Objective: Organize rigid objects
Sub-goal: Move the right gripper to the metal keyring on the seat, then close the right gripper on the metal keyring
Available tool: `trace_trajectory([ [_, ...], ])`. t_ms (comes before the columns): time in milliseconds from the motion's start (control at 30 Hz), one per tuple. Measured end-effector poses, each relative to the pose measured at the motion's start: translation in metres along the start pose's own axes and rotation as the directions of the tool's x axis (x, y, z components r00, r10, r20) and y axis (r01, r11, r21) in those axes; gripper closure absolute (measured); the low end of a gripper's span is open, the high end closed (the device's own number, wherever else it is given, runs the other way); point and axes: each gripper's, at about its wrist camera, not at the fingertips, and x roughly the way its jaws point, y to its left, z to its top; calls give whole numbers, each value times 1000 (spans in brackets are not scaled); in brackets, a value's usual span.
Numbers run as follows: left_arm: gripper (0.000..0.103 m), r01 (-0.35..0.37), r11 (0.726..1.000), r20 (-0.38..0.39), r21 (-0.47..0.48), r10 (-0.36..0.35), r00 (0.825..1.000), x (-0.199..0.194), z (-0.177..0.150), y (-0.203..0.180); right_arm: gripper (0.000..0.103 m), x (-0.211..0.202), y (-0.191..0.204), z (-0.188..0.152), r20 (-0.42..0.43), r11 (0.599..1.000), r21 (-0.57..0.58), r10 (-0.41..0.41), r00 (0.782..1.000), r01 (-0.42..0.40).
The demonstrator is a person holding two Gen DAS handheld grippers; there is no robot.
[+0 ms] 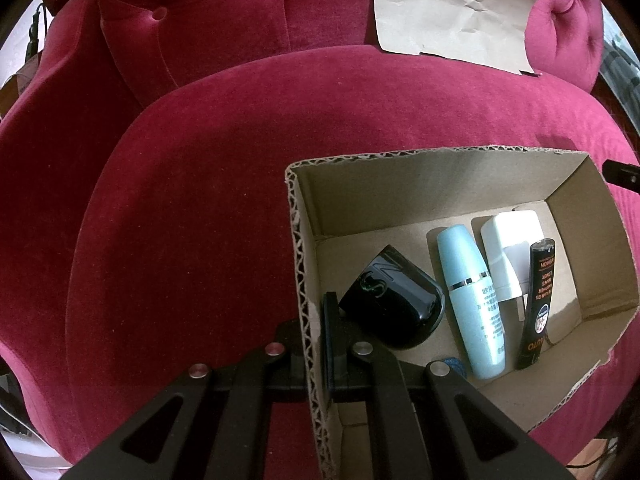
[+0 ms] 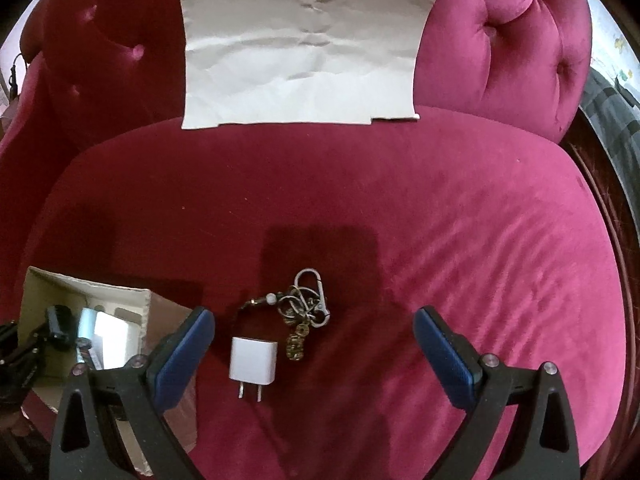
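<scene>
An open cardboard box [image 1: 420, 176] sits on the red velvet seat. My left gripper [image 1: 320, 320] is shut on the box's left wall. Inside lie a black rounded case [image 1: 394, 300], a pale blue bottle [image 1: 468, 296], a white bottle [image 1: 506, 248] and a black tube [image 1: 538, 300]. In the right wrist view my right gripper [image 2: 314, 330] stands open above the seat, its blue pads [image 2: 182, 356] wide apart. Between them lie a white plug charger [image 2: 253, 364] and a keyring bunch [image 2: 304, 312]. The box [image 2: 80, 320] shows at lower left there.
A creased sheet of beige paper [image 2: 302, 48] leans on the tufted sofa back. The sofa's dark wooden edge [image 2: 608, 208] curves along the right. Bare cushion [image 2: 480, 240] stretches right of the keys.
</scene>
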Motion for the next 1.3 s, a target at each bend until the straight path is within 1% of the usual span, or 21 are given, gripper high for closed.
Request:
trace_trajectory([
  [167,98,0,1000,-2,-2,0,1000,0,0,0,1,15,-6,1,-19,1000,2,-7,1000,7],
  [333,98,2,1000,-4,-3,-2,1000,0,1,0,3,32,-11,1,-48,1000,14,-4,999,5],
  [433,98,4,1000,-4,-2,-4,1000,0,1,0,7,40,-14,0,-72,1000,27,6,997,-4],
  [700,99,7,1000,-6,-5,-7,1000,0,1,1,18,54,-15,-1,-100,999,35,-5,995,9],
  [1033,98,7,1000,-6,-5,-7,1000,1,2,2,19,68,-5,4,-108,999,6,-39,993,40],
  [1133,98,8,1000,-6,-5,-8,1000,1,1,2,21,69,-1,3,-107,999,3,-41,993,41],
  [1167,98,8,1000,-7,-5,-8,1000,1,2,2,24,69,-1,3,-105,999,1,-42,994,42],
  [1233,99,8,1000,-7,-6,-8,1000,0,1,2,32,68,0,3,-99,999,3,-45,994,45],
  [1267,99,8,1000,-7,-6,-8,1000,1,1,2,43,67,0,4,-94,999,3,-48,994,48],
  [1300,99,8,1000,-7,-6,-8,1000,1,1,2,58,65,0,4,-90,999,3,-51,995,51],
])
